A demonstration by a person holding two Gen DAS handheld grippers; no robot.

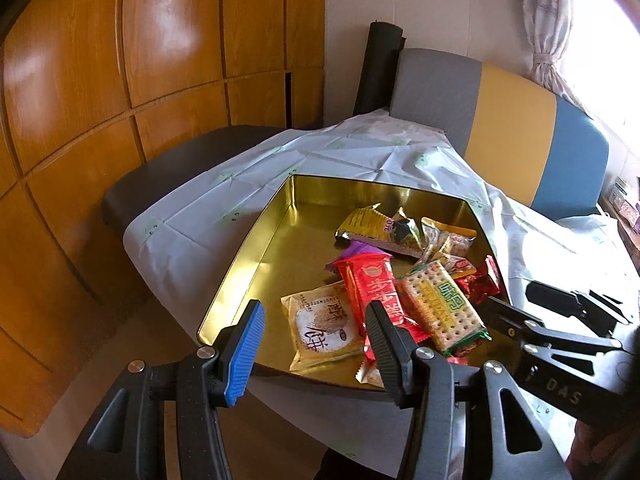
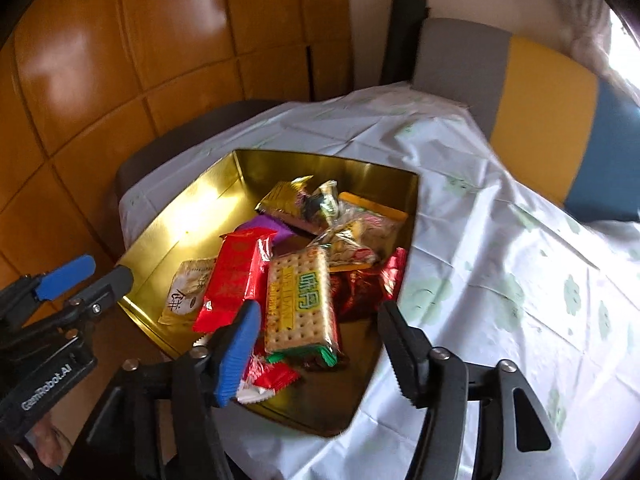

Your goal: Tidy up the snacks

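A gold tin [image 1: 256, 240] [image 2: 224, 200] lies open on the table with several snack packets heaped in its near right part. Among them are a cracker packet [image 1: 444, 304] [image 2: 300, 300], a long red packet [image 1: 372, 288] [image 2: 236, 276], a pale pastry packet [image 1: 320, 328] [image 2: 188, 284] and dark red wrappers [image 1: 480, 280] [image 2: 360, 284]. My left gripper [image 1: 315, 312] [image 2: 105, 268] hovers open over the tin's near edge, holding nothing. My right gripper [image 2: 318, 312] [image 1: 516, 296] stands open above the cracker packet, its pads clear of it.
A white patterned cloth [image 1: 320, 152] [image 2: 500, 240] covers the table. A grey, yellow and blue chair back [image 1: 512, 120] stands behind it, a dark seat [image 1: 180, 160] to the left, and wooden cabinet doors [image 1: 120, 80] beyond. A curtain [image 1: 548, 20] hangs at the far right.
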